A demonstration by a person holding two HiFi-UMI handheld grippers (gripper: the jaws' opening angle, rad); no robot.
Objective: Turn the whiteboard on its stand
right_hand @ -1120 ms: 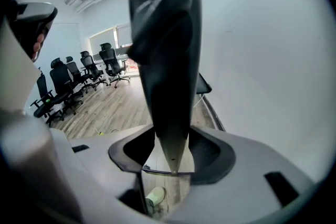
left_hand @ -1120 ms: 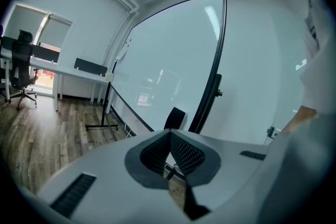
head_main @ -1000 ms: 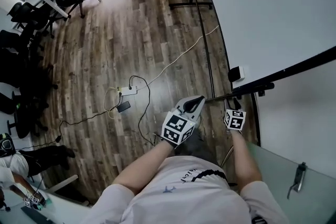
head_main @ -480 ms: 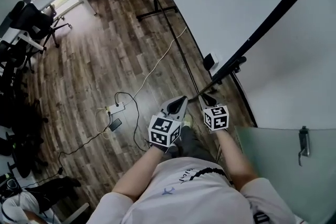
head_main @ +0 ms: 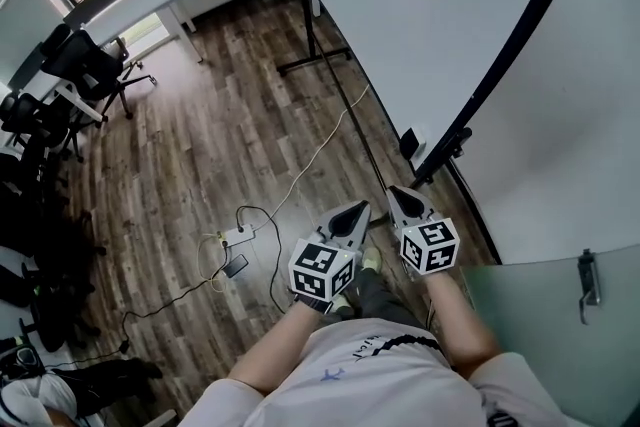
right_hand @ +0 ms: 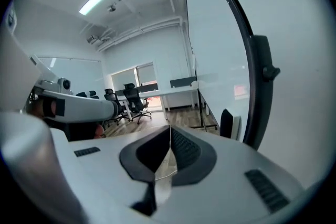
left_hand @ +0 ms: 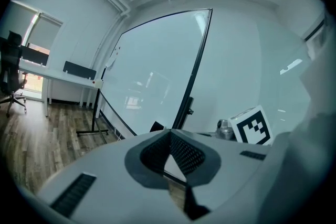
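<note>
Beside the large black-framed white whiteboard [head_main: 440, 15], the left gripper [head_main: 358, 207] and right gripper [head_main: 393, 191], both closed on nothing, should be opened and clamped on its edge.

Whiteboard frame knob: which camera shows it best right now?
The right gripper view: the knob sits close and large at the whiteboard edge, its shape clear. The left gripper view shows the knob small and farther off. The head view shows it tiny, from above.
</note>
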